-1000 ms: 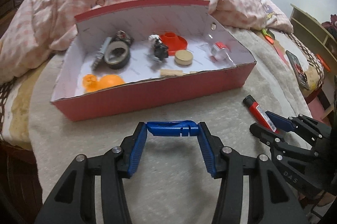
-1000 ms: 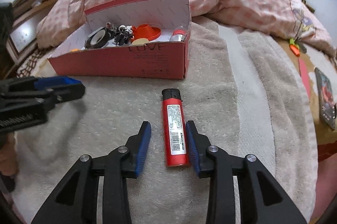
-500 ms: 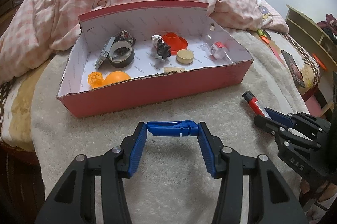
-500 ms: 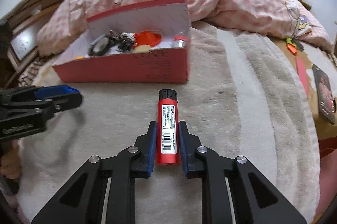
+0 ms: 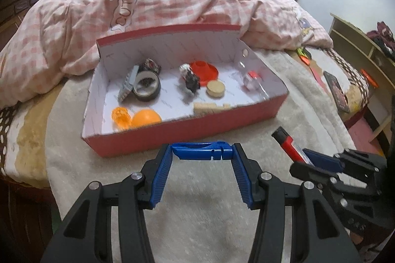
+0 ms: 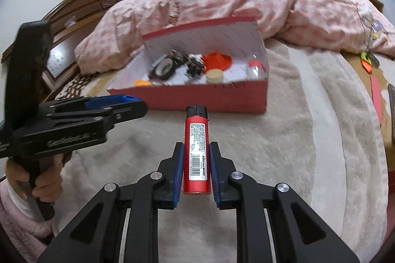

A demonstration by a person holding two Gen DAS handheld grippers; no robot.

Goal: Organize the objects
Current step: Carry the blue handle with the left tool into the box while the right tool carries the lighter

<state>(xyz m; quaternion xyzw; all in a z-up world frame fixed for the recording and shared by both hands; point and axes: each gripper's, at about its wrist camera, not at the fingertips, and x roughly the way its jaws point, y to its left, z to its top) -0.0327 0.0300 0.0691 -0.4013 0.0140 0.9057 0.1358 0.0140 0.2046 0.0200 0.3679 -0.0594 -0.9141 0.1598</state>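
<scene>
**Two loads up, one box to fill**

From the left wrist view, we carry a blue plastic clip crosswise between the tips of the left gripper, whose jaws stand partly apart and are clamped on the clip's two ends. The red shoebox lies just ahead on the bed, its near wall facing us, with a tape roll, an orange ball, a red funnel-like piece and a round wooden lid inside. To do this step well, we judge the clip should clear the near wall before we let go, and land on the bare white floor near the front right corner, away from the ball. At the right edge, the right gripper shows side-on with the red lighter sticking out.

From the right wrist view, we see the right gripper pinched narrow on the lighter, pads pressing both long sides, its black cap pointing toward the shoebox. The lighter appears lifted off the beige blanket. We would keep the squeeze firm and approach the box's near right corner, staying clear of the left gripper beside us
</scene>
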